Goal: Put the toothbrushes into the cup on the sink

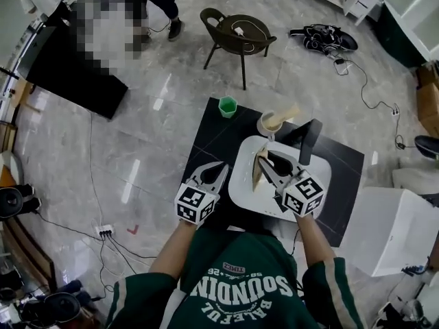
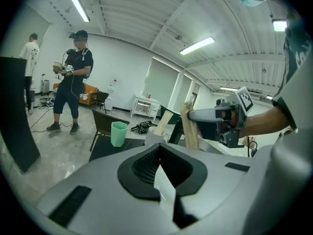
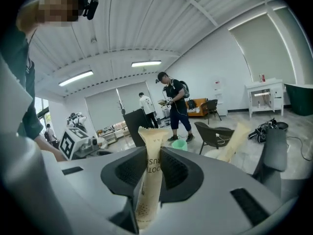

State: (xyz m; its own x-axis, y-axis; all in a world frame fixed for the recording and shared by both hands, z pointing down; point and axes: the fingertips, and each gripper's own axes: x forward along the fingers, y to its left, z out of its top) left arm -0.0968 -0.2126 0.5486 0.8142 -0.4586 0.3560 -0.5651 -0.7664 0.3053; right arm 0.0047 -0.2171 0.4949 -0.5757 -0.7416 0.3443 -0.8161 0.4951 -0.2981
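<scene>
A beige wrapped toothbrush (image 1: 258, 168) stands upright between the jaws of my right gripper (image 1: 261, 158), over the white sink basin (image 1: 240, 186). In the right gripper view the packet (image 3: 149, 180) sits pinched between the black pads of the right gripper (image 3: 148, 169). Beyond it the white cup (image 1: 269, 124) stands at the basin's far edge with another wrapped toothbrush (image 1: 287, 114) leaning in it. My left gripper (image 1: 221, 166) hovers just left of the basin, jaws together and empty. From the left gripper view (image 2: 159, 168) the held packet (image 2: 190, 127) and the cup (image 2: 152, 136) show ahead.
A green cup (image 1: 227, 106) stands at the black table's far corner. A black faucet (image 1: 309, 141) rises at the basin's right. A dark chair (image 1: 236, 36) and cables lie on the floor beyond. People stand farther back in the room (image 2: 73, 82).
</scene>
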